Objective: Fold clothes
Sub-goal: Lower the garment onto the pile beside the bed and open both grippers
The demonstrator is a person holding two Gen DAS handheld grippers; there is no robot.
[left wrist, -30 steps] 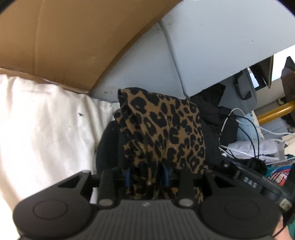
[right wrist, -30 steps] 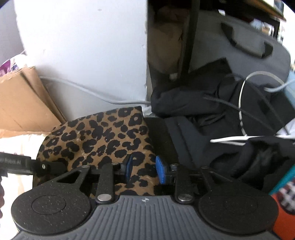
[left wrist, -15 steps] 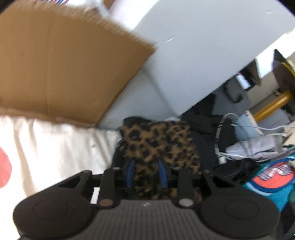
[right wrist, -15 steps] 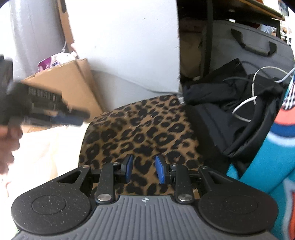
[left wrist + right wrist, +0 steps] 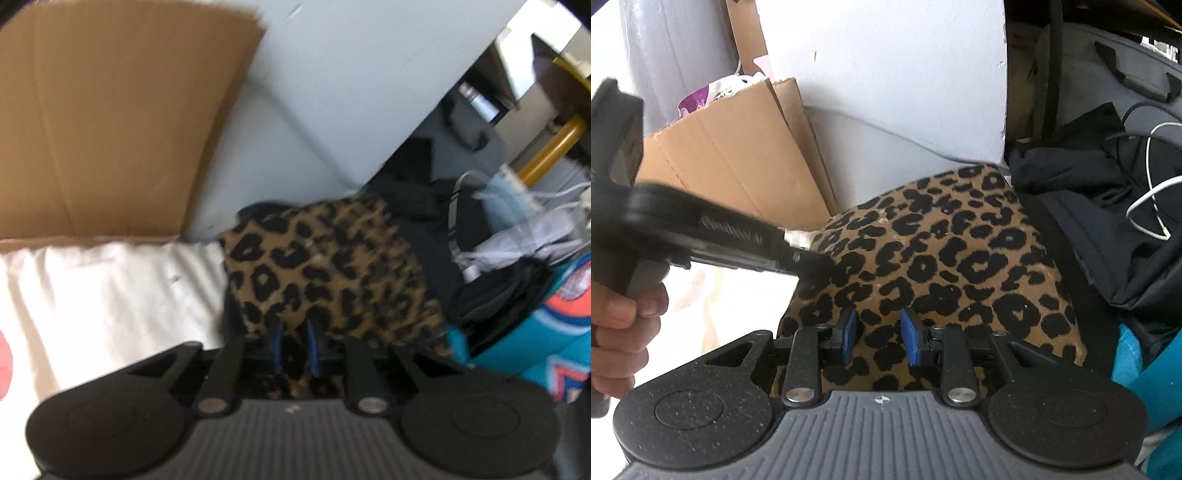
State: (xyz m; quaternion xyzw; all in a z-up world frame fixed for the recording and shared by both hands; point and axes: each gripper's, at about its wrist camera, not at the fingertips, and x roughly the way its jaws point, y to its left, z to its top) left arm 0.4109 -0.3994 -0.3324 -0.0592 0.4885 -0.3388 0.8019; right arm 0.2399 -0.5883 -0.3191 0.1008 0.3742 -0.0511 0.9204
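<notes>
Here the leopard-print garment (image 5: 945,258) lies under the right tool (image 5: 878,339).

Leopard-print garment (image 5: 942,258) is looking like soft matt knit cloth, slightly fuzzy. White sheet (image 5: 110,295) at left is showing as wrinkled matt cotton-like cloth. Cardboard (image 5: 110,110) far left is reading as matt brown corrugated paper with creases. Dark clothing (image 5: 1108,221) at right is appearing smooth, faintly sheened synthetic cloth. Right gripper (image 5: 879,341) body is showing speckled matt black plastic, ribbed grey plastic housing, shiny metal pins and blue rubbery pads (image 5: 849,336). White cable (image 5: 1145,206) is looking glossy plastic.
</notes>
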